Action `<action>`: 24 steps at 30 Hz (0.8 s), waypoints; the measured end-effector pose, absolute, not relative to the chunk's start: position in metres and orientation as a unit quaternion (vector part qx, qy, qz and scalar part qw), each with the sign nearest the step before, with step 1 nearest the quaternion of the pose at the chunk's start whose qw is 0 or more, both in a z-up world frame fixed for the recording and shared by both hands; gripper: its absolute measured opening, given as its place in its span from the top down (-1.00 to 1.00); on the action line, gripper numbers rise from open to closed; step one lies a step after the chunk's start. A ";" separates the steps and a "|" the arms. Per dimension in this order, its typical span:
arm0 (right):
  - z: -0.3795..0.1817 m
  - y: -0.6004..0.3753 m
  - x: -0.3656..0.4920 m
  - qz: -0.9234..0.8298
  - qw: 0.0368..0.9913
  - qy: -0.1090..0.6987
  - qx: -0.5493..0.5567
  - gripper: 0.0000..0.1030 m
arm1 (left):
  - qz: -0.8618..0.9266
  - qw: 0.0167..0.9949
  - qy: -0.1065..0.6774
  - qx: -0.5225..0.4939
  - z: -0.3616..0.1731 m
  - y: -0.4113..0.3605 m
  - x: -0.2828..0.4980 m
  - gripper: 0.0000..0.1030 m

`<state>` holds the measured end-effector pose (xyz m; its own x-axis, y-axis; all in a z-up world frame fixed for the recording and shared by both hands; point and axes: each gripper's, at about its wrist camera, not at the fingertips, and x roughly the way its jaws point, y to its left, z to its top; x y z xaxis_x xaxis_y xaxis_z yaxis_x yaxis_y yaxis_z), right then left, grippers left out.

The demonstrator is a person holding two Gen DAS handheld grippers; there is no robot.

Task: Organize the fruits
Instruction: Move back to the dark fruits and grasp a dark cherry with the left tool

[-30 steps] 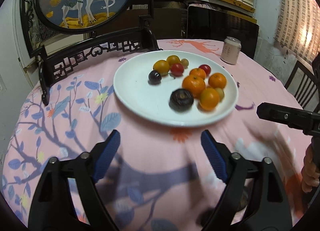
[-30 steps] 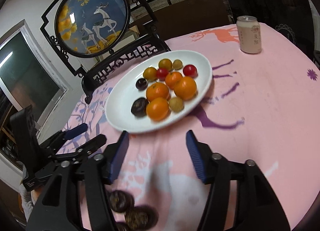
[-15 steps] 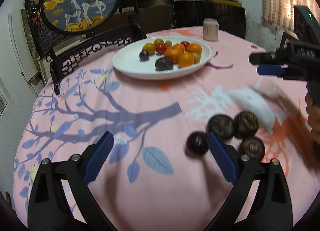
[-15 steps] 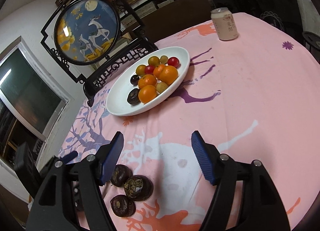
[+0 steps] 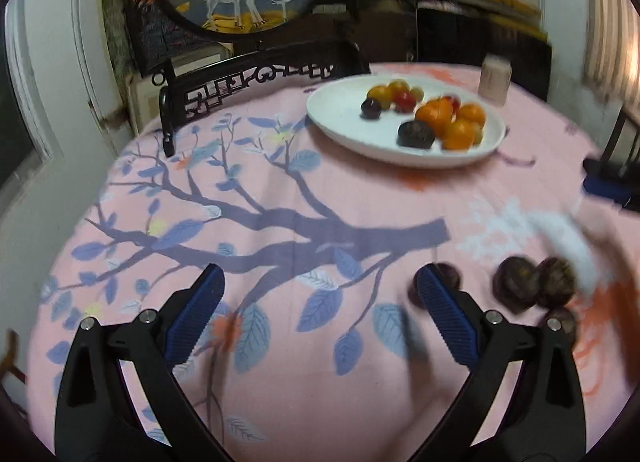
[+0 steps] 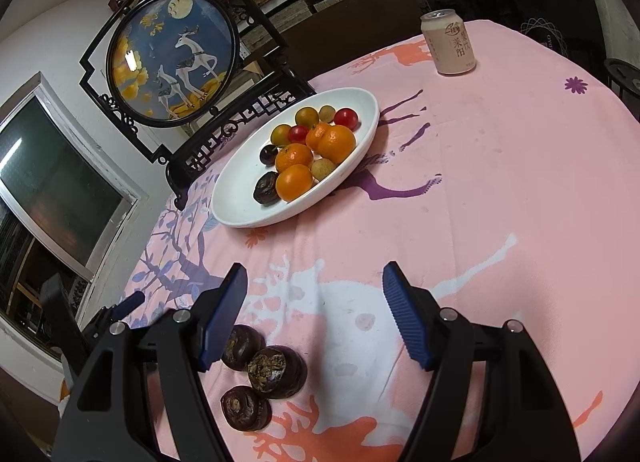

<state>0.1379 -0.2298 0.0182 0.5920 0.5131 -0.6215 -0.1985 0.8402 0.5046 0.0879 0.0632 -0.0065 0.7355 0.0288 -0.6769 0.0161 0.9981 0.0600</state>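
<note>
In the left wrist view, the left gripper is seen spread wide above the pink patterned worktop, with nothing between its blue pads; its jaws have just been opening further. A dark round fruit is partly hidden just behind the right-hand finger. Three more dark fruits are clustered on the cloth to the right of that finger, blurred, outside the jaws. The white plate is set well beyond the gripper, toward the far side, and is loaded with oranges, small tomatoes and one dark fruit. A pale can is seen behind the plate. A blue-tipped part of the other gripper is visible at the right edge.

In the right wrist view, the right gripper is held released, with bare cloth between its pads. The cluster of dark fruits is found low and to the left, just beside and partly under the left-hand finger, not between the jaws. The plate is seen farther off, up and left of the gripper, and the can stands well beyond it. A framed round deer picture is stood at the worktop's far edge.
</note>
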 end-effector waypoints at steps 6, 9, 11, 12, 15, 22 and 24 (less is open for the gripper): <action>0.018 -0.222 0.136 0.211 0.872 0.405 0.175 -0.37 | -0.032 0.931 0.353 0.091 -0.010 0.033 0.080 -0.92; 0.018 -0.222 0.136 0.210 0.872 0.405 0.175 -0.37 | -0.054 0.933 0.341 0.105 -0.008 0.023 0.075 -0.90; 0.017 -0.222 0.136 0.208 0.872 0.406 0.176 -0.37 | -0.068 0.933 0.333 0.115 -0.008 0.017 0.072 -0.89; 0.017 -0.222 0.136 0.208 0.872 0.406 0.175 -0.37 | -0.072 0.933 0.332 0.119 -0.008 0.016 0.071 -0.83; 0.018 -0.221 0.136 0.210 0.874 0.405 0.171 -0.37 | -0.098 0.927 0.338 0.129 -0.012 0.008 0.071 -0.50; 0.018 -0.217 0.134 0.214 0.875 0.405 0.158 -0.37 | -0.152 0.906 0.380 0.109 -0.023 0.005 0.077 0.04; 0.018 -0.216 0.133 0.216 0.874 0.405 0.156 -0.37 | -0.158 0.900 0.392 0.109 -0.026 0.003 0.079 0.10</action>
